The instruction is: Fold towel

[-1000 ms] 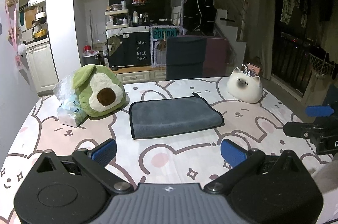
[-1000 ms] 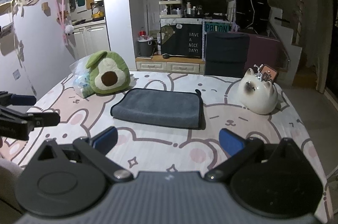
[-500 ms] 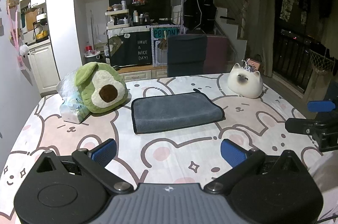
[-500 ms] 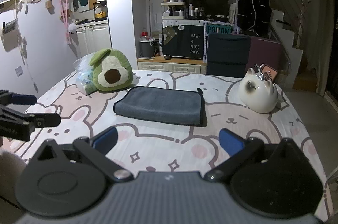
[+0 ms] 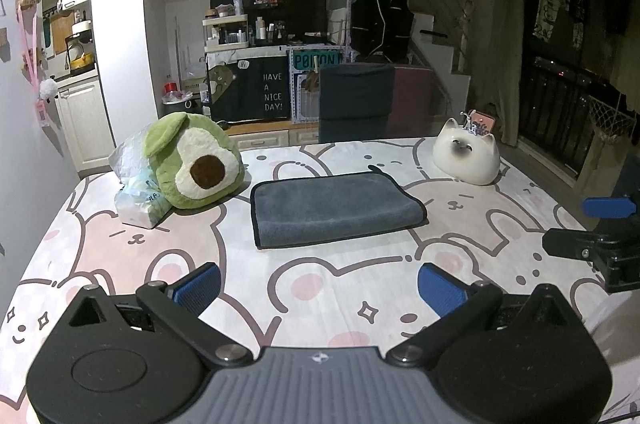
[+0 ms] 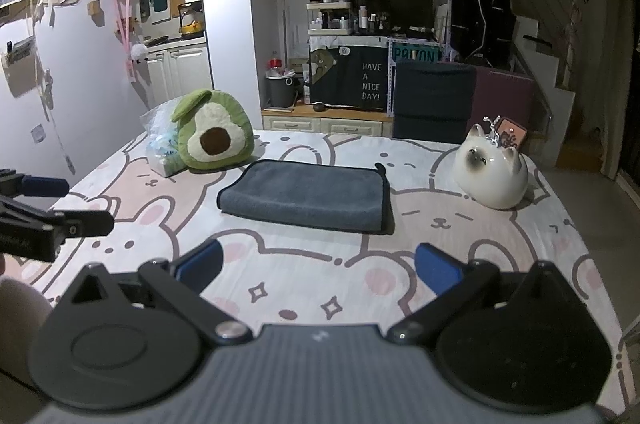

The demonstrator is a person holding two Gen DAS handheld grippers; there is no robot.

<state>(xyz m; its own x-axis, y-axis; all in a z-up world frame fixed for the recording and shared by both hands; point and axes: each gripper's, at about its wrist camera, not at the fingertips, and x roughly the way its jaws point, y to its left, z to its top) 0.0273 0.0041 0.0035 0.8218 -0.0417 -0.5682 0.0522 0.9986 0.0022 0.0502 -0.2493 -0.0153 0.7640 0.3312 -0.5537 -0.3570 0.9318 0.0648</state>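
A dark grey towel (image 5: 334, 207) lies folded into a flat rectangle in the middle of the table; it also shows in the right wrist view (image 6: 310, 195). My left gripper (image 5: 320, 290) is open and empty, well short of the towel near the front of the table. My right gripper (image 6: 318, 270) is open and empty, also short of the towel. Each gripper shows at the edge of the other's view: the right one (image 5: 592, 228) at the right, the left one (image 6: 56, 203) at the left.
The table wears a pink and white bunny-print cloth (image 5: 360, 288). A green avocado plush (image 5: 196, 163) and a plastic bag (image 5: 136, 191) sit left of the towel. A white cat-shaped ornament (image 5: 466, 157) sits to its right. A dark chair (image 5: 354, 101) stands behind the table.
Both grippers have pulled back and risen a little from the towel, which looks smaller and farther. Both stay open; the towel has not moved.
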